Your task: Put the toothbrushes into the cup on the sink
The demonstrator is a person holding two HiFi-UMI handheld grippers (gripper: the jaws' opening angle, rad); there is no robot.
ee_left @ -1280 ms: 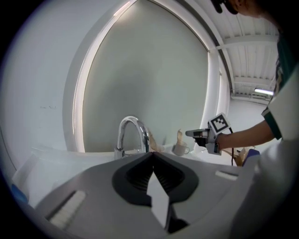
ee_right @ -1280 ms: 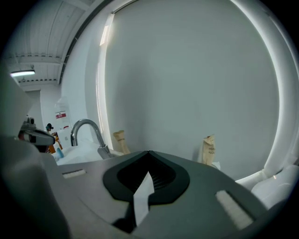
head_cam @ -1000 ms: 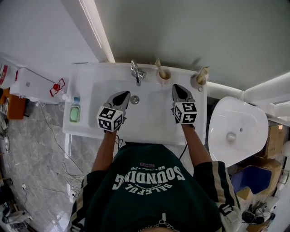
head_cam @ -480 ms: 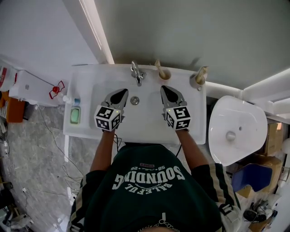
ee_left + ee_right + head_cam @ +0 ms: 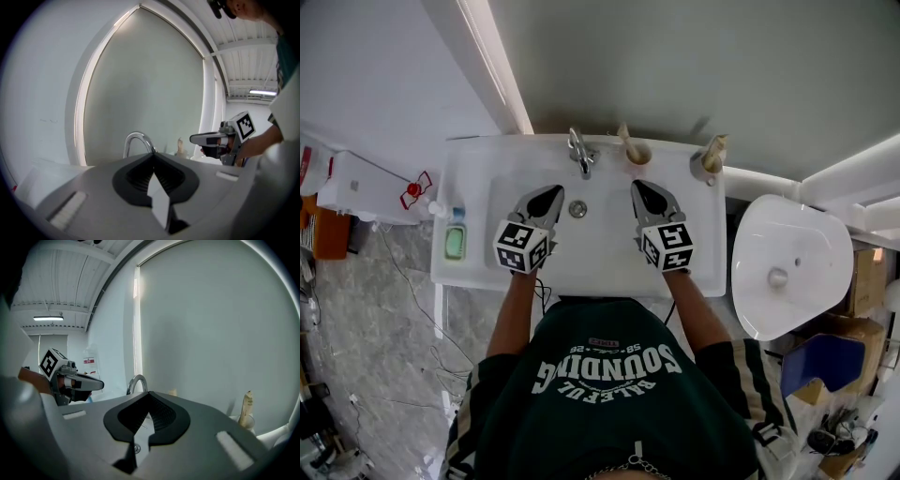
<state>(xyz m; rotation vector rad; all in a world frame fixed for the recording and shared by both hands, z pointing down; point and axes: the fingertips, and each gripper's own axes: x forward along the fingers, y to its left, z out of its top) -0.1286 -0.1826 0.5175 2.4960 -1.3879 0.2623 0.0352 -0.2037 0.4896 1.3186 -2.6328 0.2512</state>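
White ceramic sink (image 5: pixel 469 169), seen from above. On the left rim: green soap (image 5: pixel 455 241), parked well away from the basin and out of any path.

Over the basin's left half: left claw (image 5: pixel 553 195), pinched shut on nothing, pointing at the back wall, just left of the drain (image 5: pixel 577 208). Behind it, tap (image 5: pixel 579 150) arching forward from the back rim, the one tall thing to steer round.

Over the right half: right claw (image 5: pixel 639 188), likewise closed tight and empty, aimed toward the cup (image 5: pixel 638 155) just beyond it on the back rim. Inside that cup, one toothbrush (image 5: pixel 627 137), leaning left against the lip. Farther right, at the back corner, second cup (image 5: pixel 705 169) with what looks like another brush standing in it, close to the rim's edge.

With both claws empty, probably between picks, or finished. Plenty of open basin between and under the claws; tight only near tap and wall. Past the right edge, toilet (image 5: pixel 787 272), well apart.
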